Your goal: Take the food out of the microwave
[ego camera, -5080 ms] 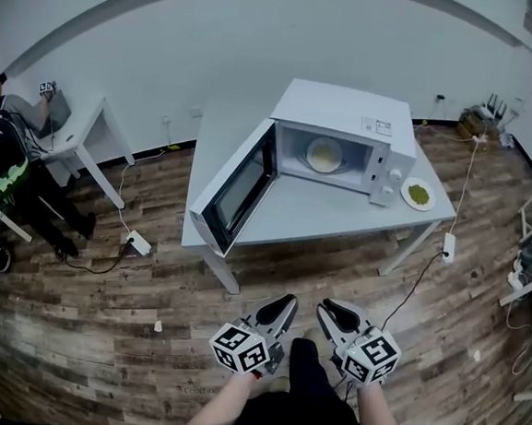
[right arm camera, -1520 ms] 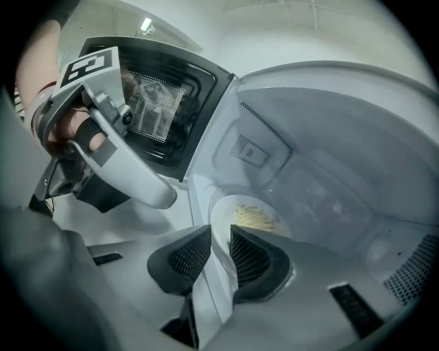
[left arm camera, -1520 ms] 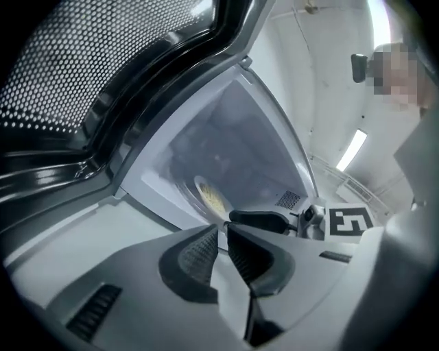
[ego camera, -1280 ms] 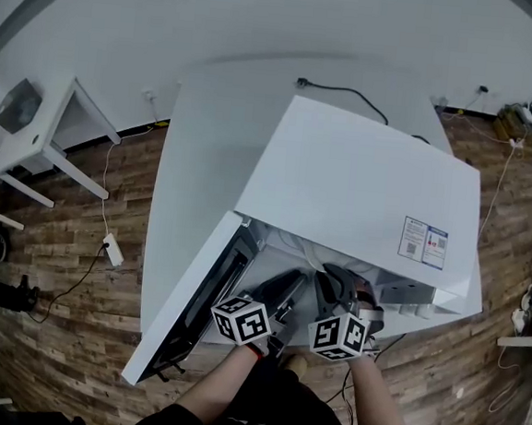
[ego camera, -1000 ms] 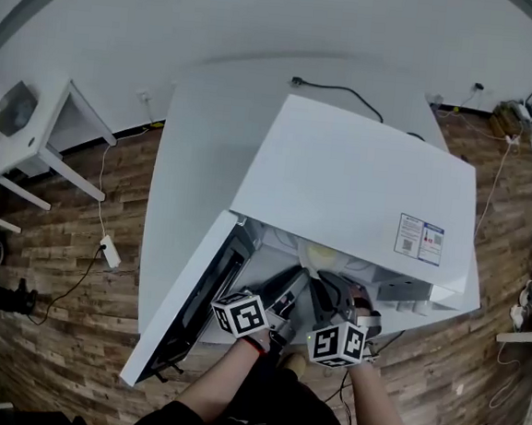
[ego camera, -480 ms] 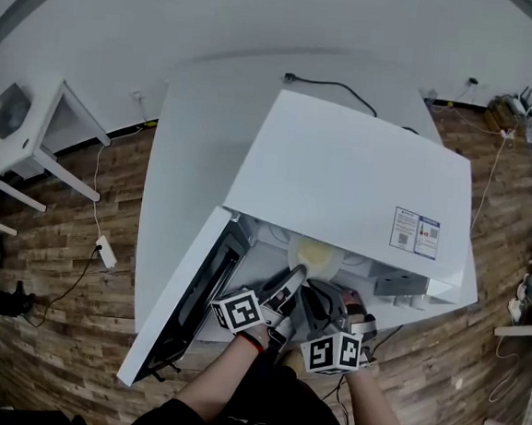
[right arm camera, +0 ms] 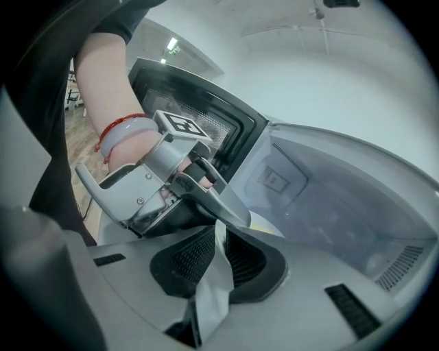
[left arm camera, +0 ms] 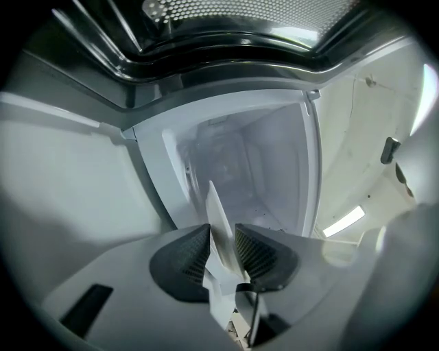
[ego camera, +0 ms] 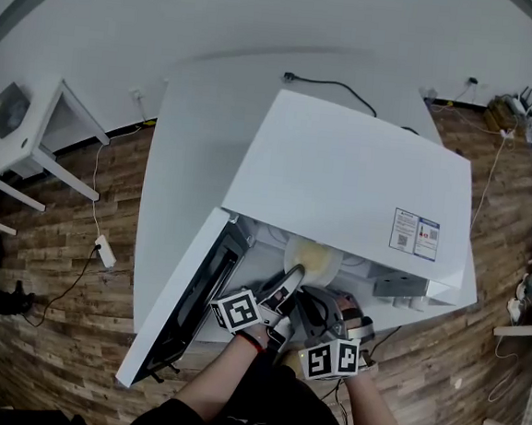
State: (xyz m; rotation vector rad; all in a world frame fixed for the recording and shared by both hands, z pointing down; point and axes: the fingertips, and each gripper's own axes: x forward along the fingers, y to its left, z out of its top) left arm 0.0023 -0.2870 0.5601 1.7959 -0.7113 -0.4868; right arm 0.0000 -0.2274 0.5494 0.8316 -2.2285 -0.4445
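Note:
A white plate [ego camera: 315,257] of yellow food sticks out of the open microwave [ego camera: 351,187] at its front edge. My left gripper [ego camera: 291,276] is shut on the plate's near rim. In the left gripper view that thin rim [left arm camera: 214,209] stands edge-on between the pads of the left gripper [left arm camera: 221,241]. My right gripper [ego camera: 310,300] grips the same rim just to the right. Its jaws are closing, and the pads of the right gripper [right arm camera: 218,251] press on the white rim [right arm camera: 211,291]. The left gripper's fingertip [right arm camera: 230,211] shows right beside it.
The microwave door [ego camera: 184,302] hangs open to the left, next to my left hand. The microwave stands on a white table [ego camera: 199,127] with a black cord [ego camera: 337,85] behind it. A small white desk [ego camera: 42,132] stands at far left on the wooden floor.
The plate has slid out of the microwave toward me and shows more of its yellow food. My right gripper has drawn back toward me; the left has stayed nearly in place.

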